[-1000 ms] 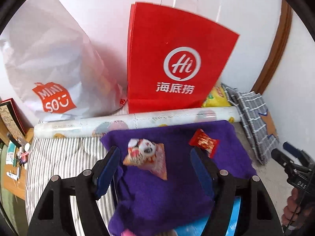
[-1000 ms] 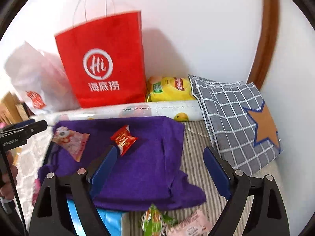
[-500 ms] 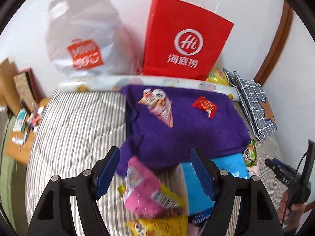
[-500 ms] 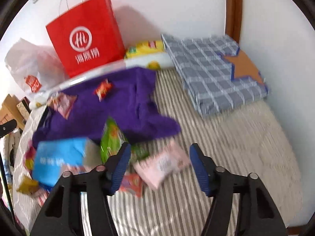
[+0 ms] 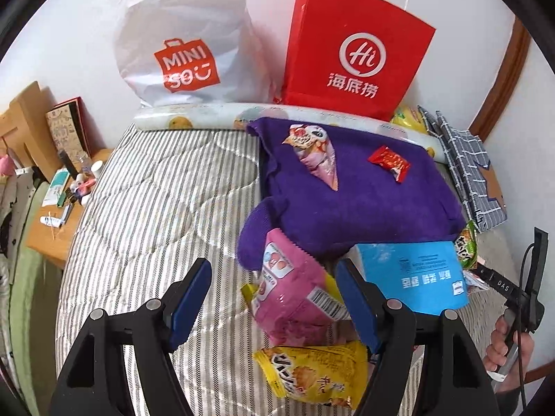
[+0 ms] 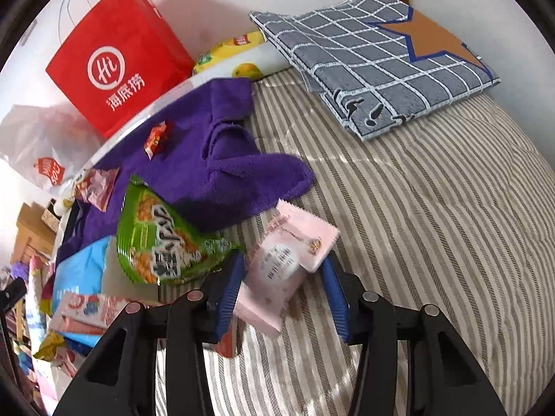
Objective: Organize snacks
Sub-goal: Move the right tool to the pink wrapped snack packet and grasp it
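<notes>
My right gripper has just been closing around a pale pink, flat foil snack packet lying on the striped grey quilt; its blue pads flank the packet, contact uncertain. My left gripper stands half open and empty over a magenta plastic snack bag. Step in hand: grasping. Next, I judge, firm pinch, then lift clear of the green crinkled noodle-snack bag just beside it.

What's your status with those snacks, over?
Left hand-held gripper open above pink bag. Right hand-held gripper, jaws just closing around pale pink packet, contact unclear. Green bag crowding one finger.
</notes>
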Demonstrator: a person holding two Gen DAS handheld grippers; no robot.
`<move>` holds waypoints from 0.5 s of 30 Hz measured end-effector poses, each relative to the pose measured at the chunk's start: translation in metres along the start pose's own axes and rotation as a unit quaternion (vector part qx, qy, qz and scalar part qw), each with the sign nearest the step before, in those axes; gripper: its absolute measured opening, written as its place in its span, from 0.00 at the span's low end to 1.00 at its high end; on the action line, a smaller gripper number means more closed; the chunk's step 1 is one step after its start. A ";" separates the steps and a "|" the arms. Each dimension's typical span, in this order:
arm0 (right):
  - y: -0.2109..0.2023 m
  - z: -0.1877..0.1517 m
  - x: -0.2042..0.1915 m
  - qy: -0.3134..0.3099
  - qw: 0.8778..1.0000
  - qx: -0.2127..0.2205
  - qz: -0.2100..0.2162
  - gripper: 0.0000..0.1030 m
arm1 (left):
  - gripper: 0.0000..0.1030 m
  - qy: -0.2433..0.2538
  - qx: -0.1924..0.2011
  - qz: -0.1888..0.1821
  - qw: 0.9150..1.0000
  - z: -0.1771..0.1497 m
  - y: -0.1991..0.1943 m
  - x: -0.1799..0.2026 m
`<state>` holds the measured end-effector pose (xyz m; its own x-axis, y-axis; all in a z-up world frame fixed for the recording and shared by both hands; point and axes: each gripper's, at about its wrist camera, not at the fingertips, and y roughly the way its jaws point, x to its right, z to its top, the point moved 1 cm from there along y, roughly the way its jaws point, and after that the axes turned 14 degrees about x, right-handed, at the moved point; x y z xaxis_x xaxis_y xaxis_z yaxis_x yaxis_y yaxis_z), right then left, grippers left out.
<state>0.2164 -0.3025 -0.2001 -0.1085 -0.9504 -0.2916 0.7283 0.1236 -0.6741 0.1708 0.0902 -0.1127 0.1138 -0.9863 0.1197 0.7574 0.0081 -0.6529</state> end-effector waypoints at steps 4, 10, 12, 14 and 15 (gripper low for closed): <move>0.007 0.002 -0.005 -0.020 1.000 0.005 -0.009 0.48 | 0.70 0.008 -0.003 0.004 1.000 0.001 0.000 -0.001; 0.008 -0.002 -0.020 -0.100 0.995 0.006 -0.028 0.37 | 0.70 -0.005 0.013 -0.010 1.000 -0.001 -0.010 -0.007; 0.001 -0.002 -0.017 -0.100 0.995 0.006 -0.025 0.33 | 0.70 -0.009 0.015 -0.011 1.000 -0.004 -0.012 -0.009; -0.015 -0.003 -0.011 -0.089 0.996 0.009 -0.013 0.26 | 0.70 -0.011 0.017 -0.014 1.000 -0.006 -0.015 -0.011; -0.022 -0.003 -0.010 -0.083 0.997 0.010 -0.005 0.22 | 0.70 -0.013 0.017 -0.016 1.000 -0.008 -0.016 -0.012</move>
<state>0.1994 -0.2945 -0.1845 -0.0041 -0.9858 -0.1678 0.7412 0.1097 -0.6623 0.1524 0.1004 -0.1094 0.1053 -0.9816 0.1594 0.7822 -0.0172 -0.6228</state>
